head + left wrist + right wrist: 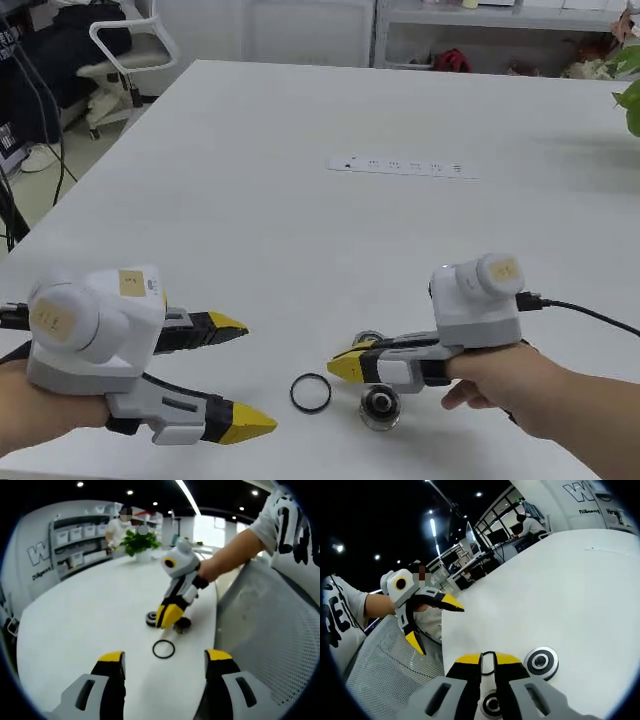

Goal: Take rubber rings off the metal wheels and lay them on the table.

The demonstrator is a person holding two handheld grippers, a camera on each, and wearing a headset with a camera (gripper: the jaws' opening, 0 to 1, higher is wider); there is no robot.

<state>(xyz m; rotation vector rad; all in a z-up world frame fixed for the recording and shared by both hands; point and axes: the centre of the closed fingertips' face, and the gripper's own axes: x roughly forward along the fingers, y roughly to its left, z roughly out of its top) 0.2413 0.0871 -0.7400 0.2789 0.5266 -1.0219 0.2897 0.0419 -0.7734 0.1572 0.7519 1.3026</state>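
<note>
- Left gripper point(243, 373) is wide open with nothing in it, hovering over the near left part of the white table point(300, 200). In its own view the yellow tips point(165, 657) sit well apart.
- Right gripper point(340, 367) has its jaws pressed together. In its own view point(487, 659) there's a thin dark line between the tips, and we honestly can't tell what it is.
- One black rubber ring point(311, 392) lies flat on the table, loose, between the two grippers and just in front of the right one's tips. It also shows in the left gripper view point(163, 649).
- Two metal wheels: one point(380, 407) just beside the ring, on the near side of the right gripper, the other point(368, 338) peeking out behind it.
- A white power strip point(400, 166) sits further back on the table.
</note>
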